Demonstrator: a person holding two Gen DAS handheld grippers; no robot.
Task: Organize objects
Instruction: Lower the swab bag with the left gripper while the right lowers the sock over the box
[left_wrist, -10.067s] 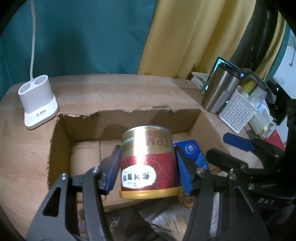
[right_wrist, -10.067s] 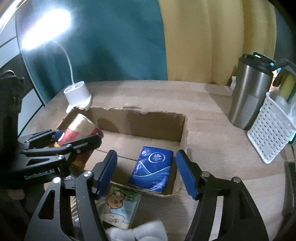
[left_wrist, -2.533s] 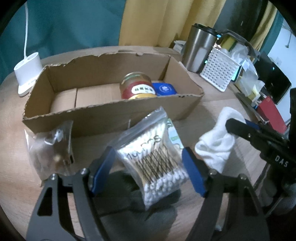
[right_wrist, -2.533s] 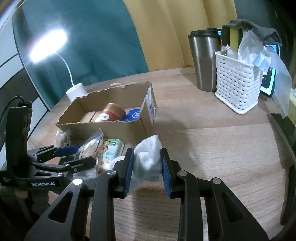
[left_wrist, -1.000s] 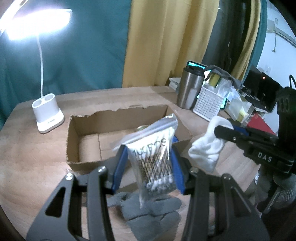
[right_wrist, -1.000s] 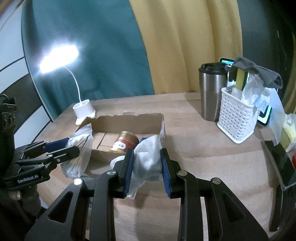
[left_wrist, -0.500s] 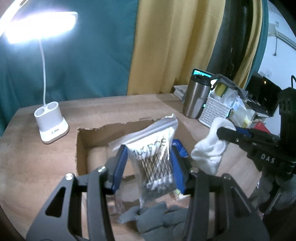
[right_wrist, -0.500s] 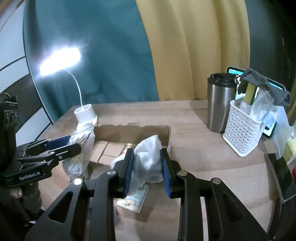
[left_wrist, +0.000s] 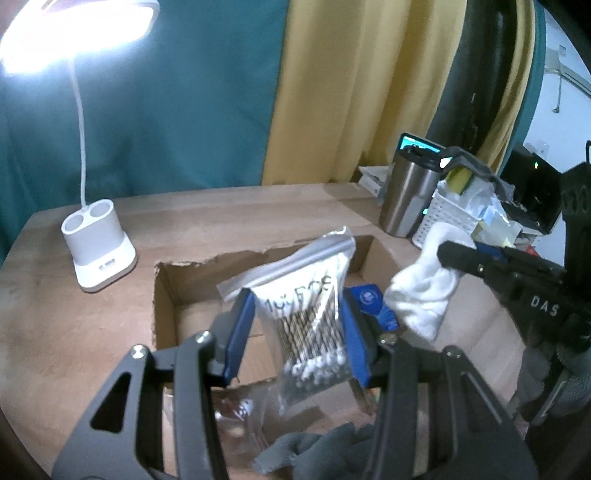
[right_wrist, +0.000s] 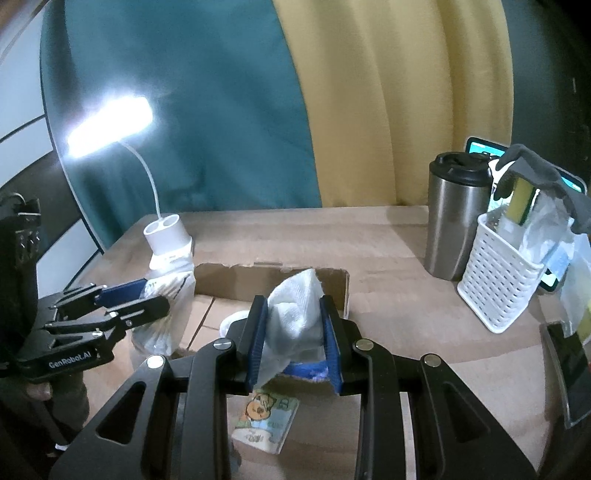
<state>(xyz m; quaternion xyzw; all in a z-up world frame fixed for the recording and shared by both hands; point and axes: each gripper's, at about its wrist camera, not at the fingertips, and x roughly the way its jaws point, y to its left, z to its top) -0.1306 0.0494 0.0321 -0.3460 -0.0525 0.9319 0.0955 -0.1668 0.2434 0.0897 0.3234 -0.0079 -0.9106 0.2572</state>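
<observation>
Broadly, we work over a wooden table (left_wrist: 229, 210) backed by teal and yellow curtains, with a torn-edged cardboard box (left_wrist: 164, 295) lying open in the middle of it. Behind the box, to the left, stands a white desk lamp (left_wrist: 98, 247), lit; to the right stand a steel tumbler (right_wrist: 454, 229) and, just beside it, a white perforated basket (right_wrist: 498, 288) stuffed with odds and ends.

Our left gripper (left_wrist: 297, 332) hangs above the box with its blue pads closed on a clear bag of cotton swabs (left_wrist: 310, 314), the bag upright and its zip edge pointing up. Our right gripper (right_wrist: 293, 339) hangs over the box's right end, its jaws pinched narrow on a white cloth (right_wrist: 295, 314) that bunches up between them.

Inside the box, at the right end, lies a blue tissue pack (left_wrist: 373, 299). On the table in front of the box we see a grey glove (left_wrist: 317, 450), a small crinkled clear packet (left_wrist: 236, 417), and a small cartoon-printed packet (right_wrist: 266, 421).
</observation>
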